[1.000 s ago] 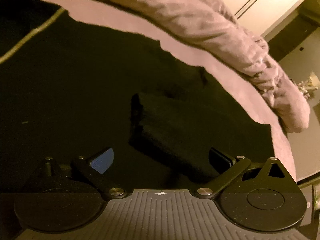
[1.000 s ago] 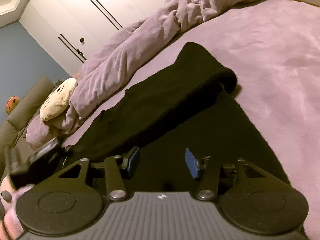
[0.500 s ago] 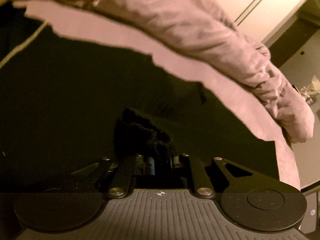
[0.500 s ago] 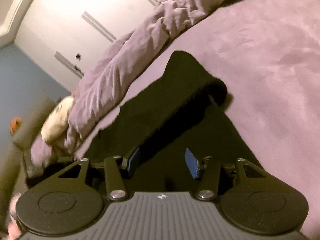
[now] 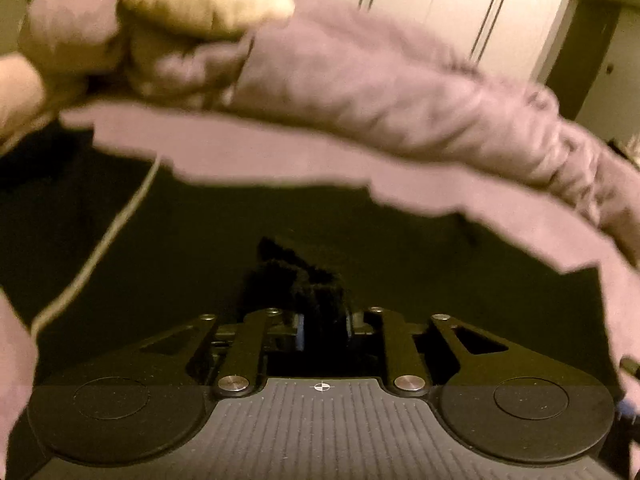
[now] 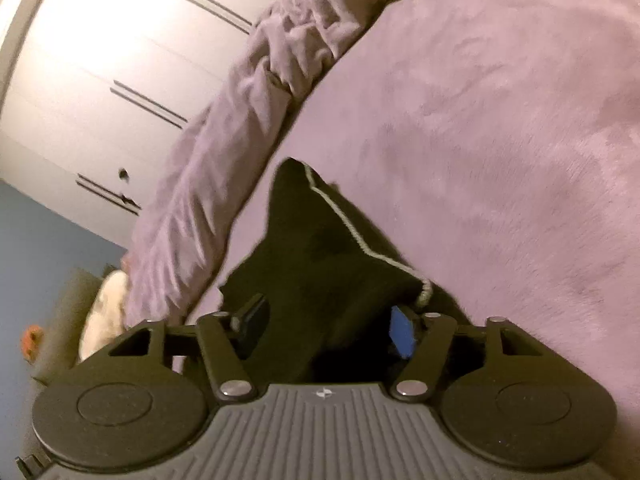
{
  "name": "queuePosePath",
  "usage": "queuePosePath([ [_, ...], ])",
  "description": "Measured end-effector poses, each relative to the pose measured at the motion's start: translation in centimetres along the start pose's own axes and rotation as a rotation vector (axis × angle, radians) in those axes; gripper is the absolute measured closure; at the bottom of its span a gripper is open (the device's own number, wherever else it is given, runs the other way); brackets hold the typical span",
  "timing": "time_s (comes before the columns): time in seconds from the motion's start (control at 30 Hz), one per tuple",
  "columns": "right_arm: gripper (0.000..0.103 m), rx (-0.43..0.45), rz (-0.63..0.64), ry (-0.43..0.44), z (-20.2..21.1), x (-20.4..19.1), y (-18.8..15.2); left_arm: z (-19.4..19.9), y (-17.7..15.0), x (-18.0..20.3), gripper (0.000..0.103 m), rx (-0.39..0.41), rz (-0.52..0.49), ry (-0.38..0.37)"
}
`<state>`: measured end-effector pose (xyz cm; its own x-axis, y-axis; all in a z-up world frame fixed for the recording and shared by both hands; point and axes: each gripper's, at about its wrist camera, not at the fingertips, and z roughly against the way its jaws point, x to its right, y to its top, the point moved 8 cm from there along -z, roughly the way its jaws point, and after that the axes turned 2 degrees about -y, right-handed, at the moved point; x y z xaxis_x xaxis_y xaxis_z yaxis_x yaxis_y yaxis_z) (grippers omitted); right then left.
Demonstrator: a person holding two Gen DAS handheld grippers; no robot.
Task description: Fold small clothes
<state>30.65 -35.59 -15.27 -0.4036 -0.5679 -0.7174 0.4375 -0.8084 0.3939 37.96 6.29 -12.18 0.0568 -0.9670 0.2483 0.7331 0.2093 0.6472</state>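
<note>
Black fleece garment with a pale piped edge, spread on my mauve plush bedcover. My left tongs, wide a second ago, now pinch its bunched fold, jaws easing slightly; my right tongs stand released above it. Folding can begin.

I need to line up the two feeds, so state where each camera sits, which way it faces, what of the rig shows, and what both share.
Left wrist: on the left gripper, looking down along its fingers at the black garment bunched between them; jaws opening.
Right wrist: on the right gripper, looking over the garment's white-piped edge; jaws apart.
Shared: garment, purple bed cover, rumpled duvet, white wardrobe.
</note>
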Motion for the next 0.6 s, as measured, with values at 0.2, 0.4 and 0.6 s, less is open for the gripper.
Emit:
queuePosePath([
  [0.2, 0.086, 0.013, 0.105, -0.119, -0.7, 0.2, -0.6, -1.6, -2.3, -1.8, 0.056, -0.042, 0.020, 0.012],
  [0.4, 0.092, 0.046, 0.158, -0.159, -0.3, 0.2, 0.1, -2.0, -2.0, -3.1, 0.070, -0.044, 0.068, 0.006],
  [0.6, 0.091, 0.079, 0.395, -0.291, -1.7, -0.7, -1.3, -2.6, -1.4, -3.0, 0.091, -0.030, 0.021, 0.027],
])
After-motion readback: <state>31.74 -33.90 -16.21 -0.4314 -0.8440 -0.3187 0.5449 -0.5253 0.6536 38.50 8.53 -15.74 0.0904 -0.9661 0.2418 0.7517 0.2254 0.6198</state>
